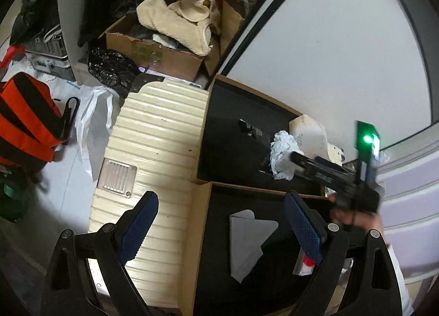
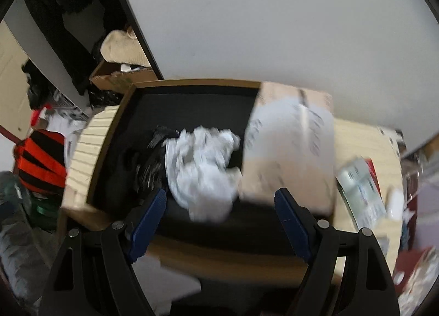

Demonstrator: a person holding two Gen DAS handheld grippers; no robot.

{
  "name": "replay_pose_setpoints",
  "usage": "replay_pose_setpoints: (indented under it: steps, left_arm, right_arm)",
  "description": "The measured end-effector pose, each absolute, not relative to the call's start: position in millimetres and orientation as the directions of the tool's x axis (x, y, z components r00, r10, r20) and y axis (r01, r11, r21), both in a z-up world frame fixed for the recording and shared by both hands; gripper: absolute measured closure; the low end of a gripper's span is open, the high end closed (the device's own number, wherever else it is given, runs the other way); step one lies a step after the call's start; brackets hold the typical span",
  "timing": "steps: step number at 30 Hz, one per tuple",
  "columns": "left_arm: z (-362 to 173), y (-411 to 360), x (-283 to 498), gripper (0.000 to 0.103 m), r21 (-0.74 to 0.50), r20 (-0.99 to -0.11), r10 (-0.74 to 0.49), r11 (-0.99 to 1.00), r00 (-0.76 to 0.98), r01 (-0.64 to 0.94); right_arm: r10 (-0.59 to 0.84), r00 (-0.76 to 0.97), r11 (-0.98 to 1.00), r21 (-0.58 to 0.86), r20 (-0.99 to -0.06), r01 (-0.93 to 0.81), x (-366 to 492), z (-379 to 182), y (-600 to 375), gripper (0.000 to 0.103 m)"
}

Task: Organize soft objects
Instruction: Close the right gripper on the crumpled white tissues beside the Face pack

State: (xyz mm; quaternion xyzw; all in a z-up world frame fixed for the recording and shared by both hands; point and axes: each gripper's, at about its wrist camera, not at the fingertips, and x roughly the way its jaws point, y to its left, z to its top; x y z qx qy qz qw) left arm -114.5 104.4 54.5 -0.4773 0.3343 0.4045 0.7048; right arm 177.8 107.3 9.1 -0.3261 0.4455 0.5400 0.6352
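Observation:
A crumpled white soft cloth [image 2: 204, 170] lies in a black-lined cardboard box [image 2: 115, 123], next to a dark crumpled item [image 2: 149, 167]. My right gripper [image 2: 219, 206] is open and empty just in front of the cloth; this view is blurred. In the left wrist view the same cloth [image 1: 282, 155] lies in the far box [image 1: 236, 134], with the right gripper's fingers [image 1: 307, 163] against it. My left gripper [image 1: 222, 214] is open and empty above a nearer black-lined box [image 1: 200, 233] that holds a folded grey cloth [image 1: 247, 236].
A cream ribbed suitcase [image 1: 153, 151] lies left of the boxes. A cardboard box [image 1: 164, 52] with a cream fleece garment [image 1: 175, 22] stands behind it. An orange-and-black bag [image 1: 24, 121] sits at left. A pale cardboard parcel [image 2: 290, 145] rests in the far box's right side.

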Motion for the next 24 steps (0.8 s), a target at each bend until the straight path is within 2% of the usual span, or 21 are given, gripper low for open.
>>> replay_pose_setpoints:
  steps: [6,7,9,12,19,24]
  left_arm:
    - [46,106,-107,0.012,-0.397,-0.865,0.233,0.222,0.444,-0.891]
    - [46,106,-106,0.012,-0.393,-0.868,0.23,0.227,0.441,-0.891]
    - [44,105,-103,0.012,-0.385,-0.872,0.224,0.235,0.435,-0.893]
    - [42,104,-101,0.012,-0.379,-0.875,0.22,0.241,0.431,-0.894]
    - [45,100,-100,0.012,-0.374,-0.875,0.227,0.248,0.429,-0.894]
    - [50,99,-100,0.012,-0.379,-0.867,0.239,0.257,0.438,-0.889]
  right_arm:
    - [0.304,0.085,0.149,-0.041,-0.949,-0.988,161,-16,123,0.023]
    - [0.307,0.083,0.145,-0.04,-0.948,-0.989,162,-15,121,0.025]
    - [0.325,0.083,0.135,-0.041,-0.942,-0.99,163,-10,115,0.062]
    - [0.358,0.051,0.127,-0.006,-0.932,-0.992,166,4,102,0.073]
    - [0.535,0.01,0.125,0.067,-0.845,-0.99,177,86,32,0.075]
    - [0.607,-0.042,0.117,0.142,-0.794,-0.983,175,139,-70,0.075]
